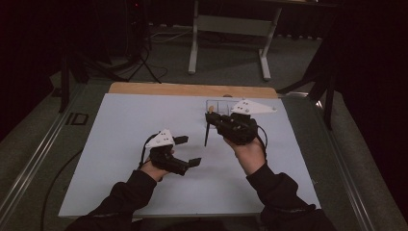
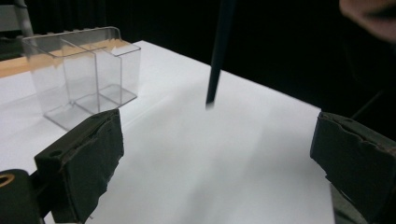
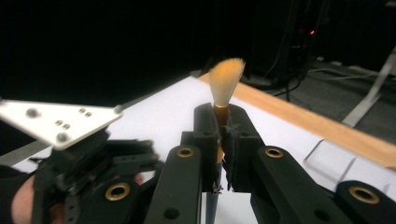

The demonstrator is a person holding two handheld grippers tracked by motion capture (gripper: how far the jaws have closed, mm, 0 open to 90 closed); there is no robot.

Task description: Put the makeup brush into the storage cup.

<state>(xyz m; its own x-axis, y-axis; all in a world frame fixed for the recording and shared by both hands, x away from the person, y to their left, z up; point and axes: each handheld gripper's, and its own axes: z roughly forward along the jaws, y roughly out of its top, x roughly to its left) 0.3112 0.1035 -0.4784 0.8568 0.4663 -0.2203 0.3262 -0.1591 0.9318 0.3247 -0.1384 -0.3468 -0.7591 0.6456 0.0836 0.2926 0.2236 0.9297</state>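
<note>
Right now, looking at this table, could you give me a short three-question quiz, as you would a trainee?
1. True or false: the left gripper is clamped on the brush.
2. Which end of the brush points up? A bristles, B handle tip.
3. Fill in: the clear box on the white table has ____ compartments in the left gripper view.

Key: 1 false: its jaws are open with nothing between them; the right gripper is shut on the brush. 2 A. 3 two.
</note>
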